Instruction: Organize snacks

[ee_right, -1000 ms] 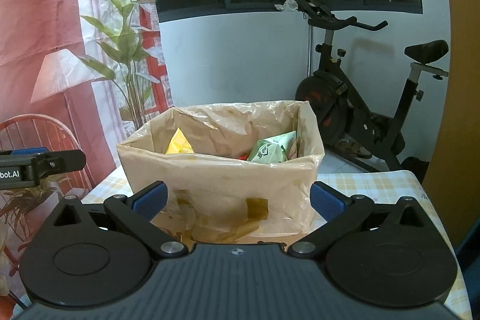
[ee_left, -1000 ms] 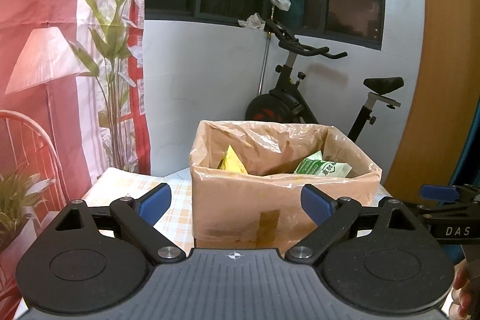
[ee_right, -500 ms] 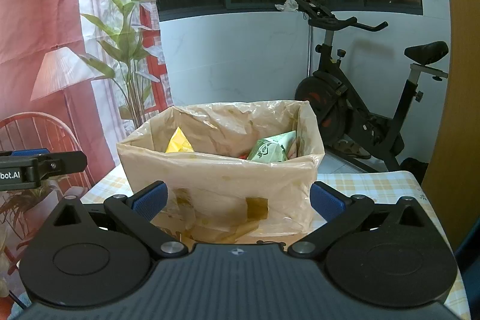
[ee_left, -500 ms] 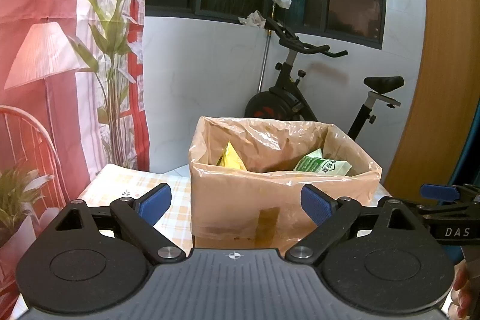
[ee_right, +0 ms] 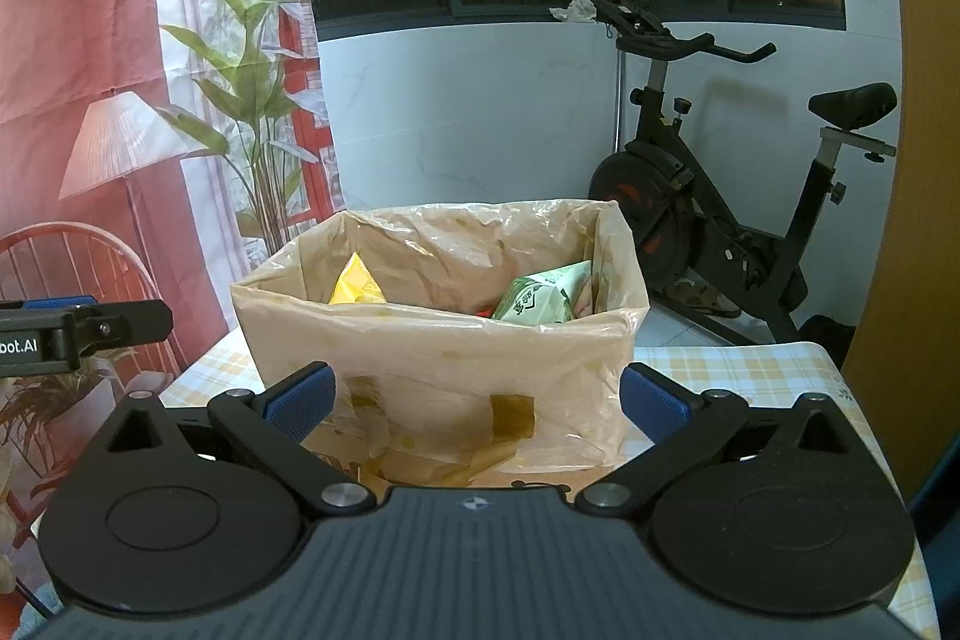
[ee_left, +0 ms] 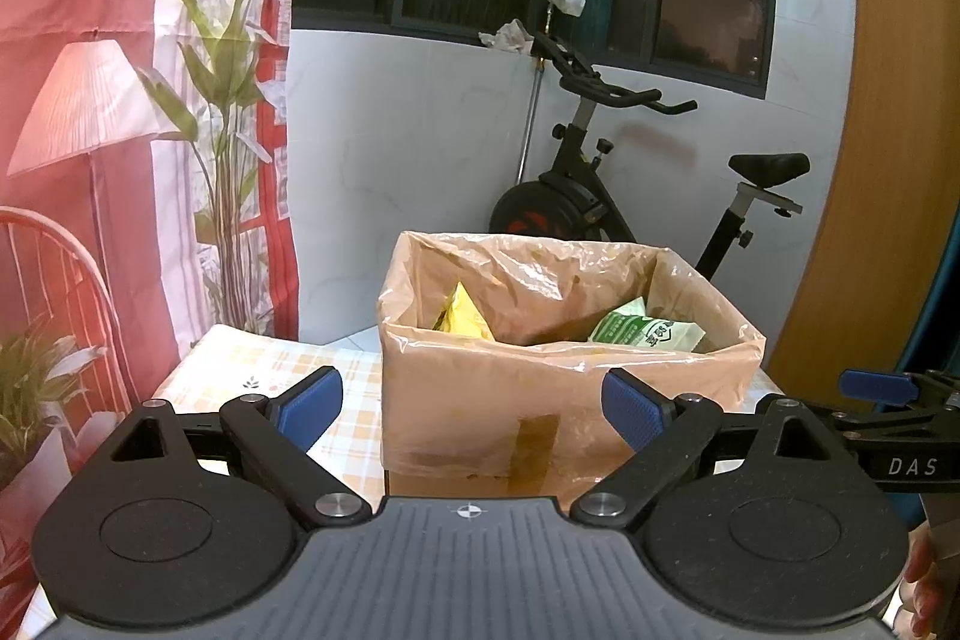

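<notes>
Almost nothing has shifted over the last second: you keep both tools parked level in front of the cardboard box [ee_left: 564, 400], and the left view has only drifted a touch, with the box sitting slightly lower in frame than before. Your left hand-held gripper [ee_left: 474, 403] stands wide, nothing between its blue pads; your right hand-held gripper [ee_right: 477, 403] is just as wide and just as empty.

The box, lined with a thin plastic bag [ee_right: 444, 244], stands on the checked counter [ee_right: 750, 370]. Inside it a yellow snack packet [ee_right: 357, 283] leans at the left and a green snack packet [ee_right: 540, 301] at the right, with something red barely showing between them.

No loose snack shows on the counter, so the sorting looks finished or nearly so.
</notes>
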A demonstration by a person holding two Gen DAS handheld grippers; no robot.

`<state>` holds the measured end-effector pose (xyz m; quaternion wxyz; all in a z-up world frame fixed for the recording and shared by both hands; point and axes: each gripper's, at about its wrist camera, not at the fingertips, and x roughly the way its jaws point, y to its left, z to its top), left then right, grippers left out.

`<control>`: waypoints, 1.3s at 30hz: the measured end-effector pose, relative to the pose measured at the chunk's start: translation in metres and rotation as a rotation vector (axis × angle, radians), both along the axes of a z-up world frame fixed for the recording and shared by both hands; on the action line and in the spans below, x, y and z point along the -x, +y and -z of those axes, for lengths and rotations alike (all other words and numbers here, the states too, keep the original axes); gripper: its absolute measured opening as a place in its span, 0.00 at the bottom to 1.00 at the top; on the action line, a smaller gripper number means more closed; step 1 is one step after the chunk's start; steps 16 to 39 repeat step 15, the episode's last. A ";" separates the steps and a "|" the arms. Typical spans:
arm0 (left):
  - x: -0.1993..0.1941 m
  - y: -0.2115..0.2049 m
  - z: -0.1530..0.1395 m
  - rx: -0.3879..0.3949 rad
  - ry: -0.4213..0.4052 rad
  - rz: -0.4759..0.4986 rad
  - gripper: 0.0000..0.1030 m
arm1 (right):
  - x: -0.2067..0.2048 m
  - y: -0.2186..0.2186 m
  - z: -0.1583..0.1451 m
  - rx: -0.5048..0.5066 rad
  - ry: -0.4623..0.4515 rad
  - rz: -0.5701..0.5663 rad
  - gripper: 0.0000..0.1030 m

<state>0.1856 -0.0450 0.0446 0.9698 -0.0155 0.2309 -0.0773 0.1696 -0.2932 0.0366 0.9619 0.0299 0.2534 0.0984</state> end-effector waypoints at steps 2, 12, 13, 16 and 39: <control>-0.001 0.001 0.000 0.001 0.002 0.001 0.92 | 0.000 0.000 0.000 0.001 0.000 0.000 1.00; -0.003 0.001 0.001 0.003 0.007 0.003 0.92 | -0.002 -0.001 0.001 0.003 0.004 0.002 1.00; -0.003 0.001 0.001 0.003 0.007 0.003 0.92 | -0.003 -0.002 0.002 0.004 0.004 0.002 1.00; -0.004 0.002 0.002 0.004 0.009 0.002 0.92 | -0.003 -0.001 0.002 0.005 0.004 0.003 1.00; -0.004 0.002 0.002 0.004 0.009 0.002 0.92 | -0.003 -0.001 0.002 0.005 0.004 0.003 1.00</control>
